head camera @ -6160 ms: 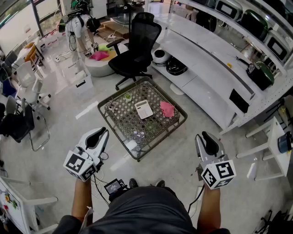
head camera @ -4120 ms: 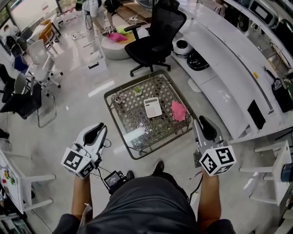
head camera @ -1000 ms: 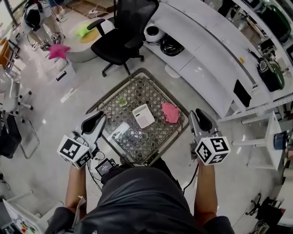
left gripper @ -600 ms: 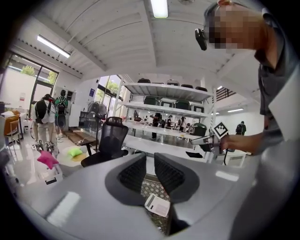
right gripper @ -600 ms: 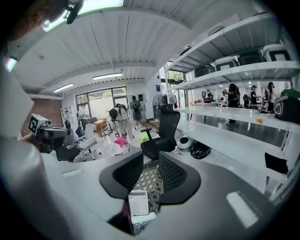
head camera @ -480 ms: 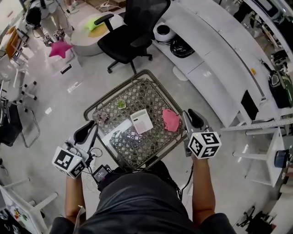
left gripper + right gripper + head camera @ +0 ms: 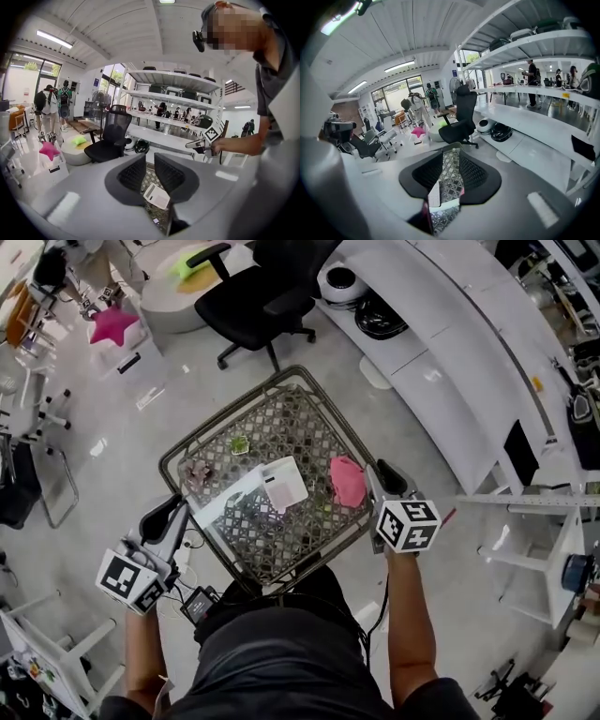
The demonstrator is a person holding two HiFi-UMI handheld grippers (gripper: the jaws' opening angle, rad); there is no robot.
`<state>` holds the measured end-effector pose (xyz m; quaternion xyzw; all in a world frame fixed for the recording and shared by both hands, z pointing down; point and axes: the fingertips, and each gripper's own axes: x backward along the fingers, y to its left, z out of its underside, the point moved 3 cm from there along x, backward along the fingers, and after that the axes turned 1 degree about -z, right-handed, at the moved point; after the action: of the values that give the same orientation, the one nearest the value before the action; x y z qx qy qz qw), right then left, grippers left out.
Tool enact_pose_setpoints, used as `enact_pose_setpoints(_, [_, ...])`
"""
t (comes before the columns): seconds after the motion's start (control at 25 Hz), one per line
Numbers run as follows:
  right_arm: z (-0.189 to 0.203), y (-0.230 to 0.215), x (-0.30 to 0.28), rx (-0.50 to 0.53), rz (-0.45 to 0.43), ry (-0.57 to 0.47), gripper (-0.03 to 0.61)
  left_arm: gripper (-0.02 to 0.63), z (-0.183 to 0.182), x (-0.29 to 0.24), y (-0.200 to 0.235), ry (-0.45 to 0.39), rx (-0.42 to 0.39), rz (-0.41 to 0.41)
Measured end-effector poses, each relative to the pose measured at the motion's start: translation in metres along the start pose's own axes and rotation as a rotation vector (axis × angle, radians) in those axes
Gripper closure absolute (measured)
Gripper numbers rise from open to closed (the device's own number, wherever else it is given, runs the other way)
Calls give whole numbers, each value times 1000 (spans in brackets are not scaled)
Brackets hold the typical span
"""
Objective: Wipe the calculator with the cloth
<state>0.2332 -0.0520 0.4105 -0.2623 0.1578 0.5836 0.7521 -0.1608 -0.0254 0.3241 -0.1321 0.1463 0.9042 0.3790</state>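
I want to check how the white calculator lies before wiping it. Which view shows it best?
The head view: the white calculator lies whole and uncovered on the lattice glass table, beside the pink cloth. The left gripper view shows it slanted, just below the jaws. The right gripper view catches only a foreshortened strip beyond the jaws.

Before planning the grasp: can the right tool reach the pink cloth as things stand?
Probably yes. The right tool hangs close beside the pink cloth, jaws opening with nothing between them. The cloth lies uncovered on the table, apart from the calculator, and nothing stands in between.
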Motion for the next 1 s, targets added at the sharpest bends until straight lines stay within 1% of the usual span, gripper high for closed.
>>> enact_pose_setpoints(0.16, [26, -15, -22, -19, 1, 58, 482, 552, 13, -4, 2, 28, 14, -15])
enact_pose_setpoints(0.48, [81, -49, -63, -73, 12, 178, 474, 552, 34, -16, 0, 72, 30, -18])
enact_pose_setpoints(0.8, [125, -65, -97, -99, 9, 285, 465, 552, 51, -28, -2, 111, 51, -9])
enact_pose_setpoints(1.0, [149, -69, -120, -93, 2, 354, 463, 552, 60, -35, 2, 134, 64, -3])
